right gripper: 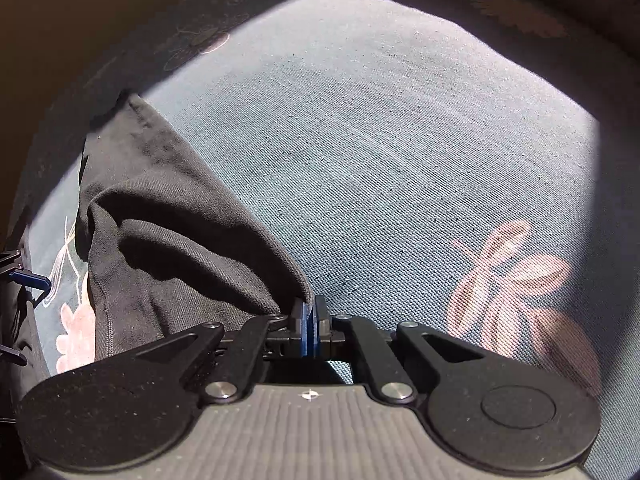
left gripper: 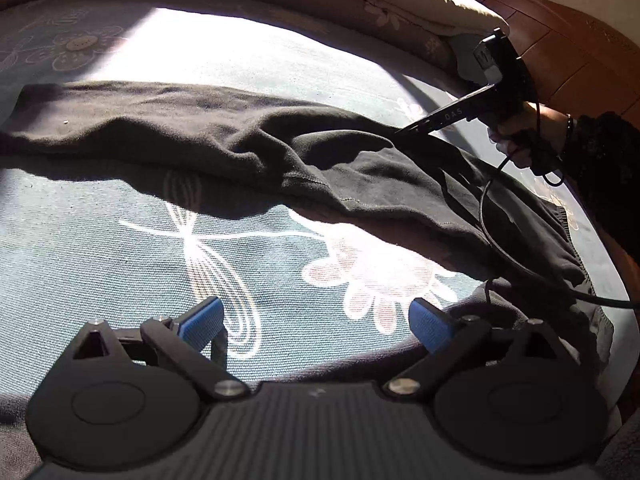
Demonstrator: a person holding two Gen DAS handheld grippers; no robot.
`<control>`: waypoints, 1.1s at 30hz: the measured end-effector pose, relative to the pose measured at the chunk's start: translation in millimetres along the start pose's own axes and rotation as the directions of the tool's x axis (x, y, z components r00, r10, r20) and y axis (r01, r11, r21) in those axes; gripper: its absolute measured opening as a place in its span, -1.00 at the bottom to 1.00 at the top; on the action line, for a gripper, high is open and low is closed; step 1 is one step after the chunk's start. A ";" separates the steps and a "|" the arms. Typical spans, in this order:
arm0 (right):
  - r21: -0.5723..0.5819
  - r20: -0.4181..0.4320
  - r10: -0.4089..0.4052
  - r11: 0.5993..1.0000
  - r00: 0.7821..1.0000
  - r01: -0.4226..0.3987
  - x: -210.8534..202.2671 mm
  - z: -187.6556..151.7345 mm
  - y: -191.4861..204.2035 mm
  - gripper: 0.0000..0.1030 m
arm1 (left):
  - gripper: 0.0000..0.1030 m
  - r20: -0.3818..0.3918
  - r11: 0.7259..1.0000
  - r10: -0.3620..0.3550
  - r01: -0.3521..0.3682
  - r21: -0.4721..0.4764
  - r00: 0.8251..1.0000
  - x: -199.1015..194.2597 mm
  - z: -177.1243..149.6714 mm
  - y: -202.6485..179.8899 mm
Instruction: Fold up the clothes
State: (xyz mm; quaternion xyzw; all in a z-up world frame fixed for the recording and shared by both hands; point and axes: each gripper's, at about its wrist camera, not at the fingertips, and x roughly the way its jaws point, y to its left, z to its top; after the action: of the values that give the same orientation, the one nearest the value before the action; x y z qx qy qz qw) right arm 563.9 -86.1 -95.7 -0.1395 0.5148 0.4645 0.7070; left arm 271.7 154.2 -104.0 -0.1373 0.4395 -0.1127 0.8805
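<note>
Because the bed (right gripper: 400, 140) is a wide soft sheet of blue-green weave with flower prints, half in hard sun and half in shadow, anything dragged across it can catch and ruck. The black garment (left gripper: 240, 136) lies on it in a long crumpled band, one sleeve-like end stretched away to the left, its bulk bunched toward the right, with ridges and a turned-over hem. If it were pulled from one point only, I judge it would twist or drag into a rope rather than fold flat.

The right claw (right gripper: 310, 318) is closed, a corner of the black cloth pinched between its blue pads; so small a bite could slip out under tension. Its cable (left gripper: 492, 216) trails over the fabric and could snag a fold.

The left claw (left gripper: 316, 324) hangs wide open over the bedspread, holding nothing.
</note>
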 end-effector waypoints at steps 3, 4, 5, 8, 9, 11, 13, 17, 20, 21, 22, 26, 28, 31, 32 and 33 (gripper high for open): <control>-0.014 -0.011 -0.008 1.000 1.000 0.008 -2.9 0.9 8.7 -0.66 | 0.91 0.024 0.998 0.031 -0.030 -0.051 0.999 -10.5 14.0 28.5; -0.038 -0.022 -0.014 0.999 1.000 0.013 -4.9 2.1 13.4 -0.54 | 0.91 0.035 0.996 0.041 -0.038 -0.084 0.999 -13.8 19.9 42.1; -0.063 -0.032 -0.016 0.998 0.999 0.014 -7.4 4.4 19.3 -0.34 | 0.90 0.044 0.992 0.050 -0.045 -0.119 0.998 -17.0 25.8 55.9; -0.091 -0.004 0.013 0.996 1.000 -0.014 -19.4 17.5 33.8 -0.21 | 0.89 0.095 0.959 0.054 -0.025 -0.282 0.994 -24.9 43.9 104.9; -0.089 0.020 0.045 0.995 0.999 -0.043 -22.3 25.6 37.6 -0.20 | 0.89 0.119 0.945 0.049 -0.007 -0.327 0.992 -26.4 47.6 119.4; -0.088 0.057 0.108 0.991 0.992 -0.103 -21.3 45.0 46.6 -0.17 | 0.88 0.144 0.897 0.035 0.032 -0.442 0.989 -20.9 51.1 153.8; -0.111 0.074 0.158 0.983 0.985 -0.149 -7.4 70.4 61.5 -0.17 | 0.85 0.172 0.851 0.017 0.076 -0.520 0.985 -15.8 52.8 179.9; -0.185 0.045 0.244 0.955 0.969 -0.232 39.5 118.0 98.0 -0.17 | 0.85 0.245 0.804 -0.036 0.174 -0.568 0.969 -10.0 51.9 205.1; -0.223 0.007 0.270 0.939 0.963 -0.262 84.0 147.9 118.5 -0.15 | 0.85 0.293 0.768 -0.069 0.238 -0.594 0.954 -6.2 51.7 221.3; -0.220 -0.007 0.277 0.937 0.961 -0.272 99.0 156.9 121.8 -0.13 | 0.85 0.303 0.761 -0.076 0.251 -0.598 0.950 -5.3 52.3 224.4; -0.216 -0.018 0.284 0.935 0.959 -0.281 112.7 165.0 124.5 -0.13 | 0.85 0.312 0.755 -0.083 0.264 -0.601 0.946 -4.3 53.0 227.7; -0.147 0.000 0.394 0.909 0.919 -0.390 150.8 189.9 125.1 -0.09 | 0.83 0.332 0.751 -0.075 0.272 -0.601 0.940 2.2 63.5 236.4; -0.108 0.019 0.452 0.888 0.892 -0.448 164.5 200.5 126.5 -0.09 | 0.83 0.342 0.750 -0.069 0.275 -0.601 0.937 5.6 68.9 240.6; -0.077 0.024 0.510 0.858 0.860 -0.507 180.2 211.1 134.6 -0.09 | 0.82 0.356 0.749 -0.062 0.279 -0.602 0.933 10.5 77.2 247.0; -0.082 0.018 0.515 0.855 0.857 -0.512 182.1 212.0 138.7 -0.09 | 0.80 0.359 0.746 -0.058 0.279 -0.605 0.932 11.2 78.5 248.0; -0.087 0.011 0.520 0.851 0.854 -0.517 183.9 212.8 142.8 -0.08 | 0.78 0.358 0.748 -0.055 0.276 -0.603 0.932 11.3 78.5 247.7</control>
State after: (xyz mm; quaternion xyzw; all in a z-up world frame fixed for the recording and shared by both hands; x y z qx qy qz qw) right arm 584.0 227.7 -121.5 -0.0162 0.5019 0.6606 0.5581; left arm 360.8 393.9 -151.6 -0.4862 0.2896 -0.0100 0.8244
